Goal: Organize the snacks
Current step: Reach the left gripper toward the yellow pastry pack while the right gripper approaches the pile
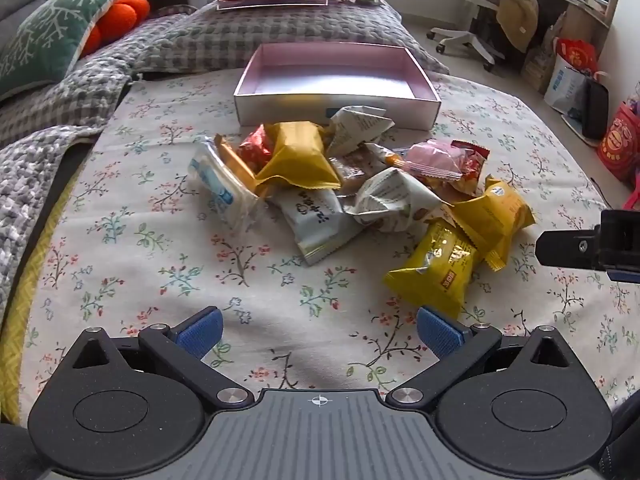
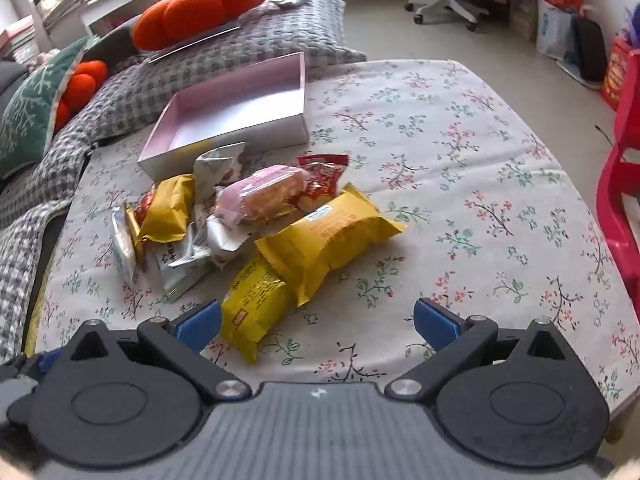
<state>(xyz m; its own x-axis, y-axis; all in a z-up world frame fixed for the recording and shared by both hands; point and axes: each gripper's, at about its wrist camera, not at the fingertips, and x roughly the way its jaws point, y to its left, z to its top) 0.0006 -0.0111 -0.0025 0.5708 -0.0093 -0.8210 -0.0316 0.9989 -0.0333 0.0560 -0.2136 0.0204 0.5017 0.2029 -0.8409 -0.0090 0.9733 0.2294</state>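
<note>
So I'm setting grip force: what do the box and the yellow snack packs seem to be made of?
The box looks like stiff cardboard with a pearly sheen: straight thin walls, sharp corners. The yellow snack packs look like thin glossy plastic film, possibly foil-lined: crinkles, glints, serrated sealed ends.

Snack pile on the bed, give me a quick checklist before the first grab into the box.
1. Left tool open, nothing between its fingers: ok.
2. Right tool open, nothing gripped: ok.
3. Pink box empty, open side up: ok.
4. Nearest yellow packet lies on the outside of the pile, free on top: ok.
5. That packet centred between the right tool's fingers: not ok, it sits beside the left finger.
6. Packets overlap in the pile, single picks there: cannot tell.
</note>
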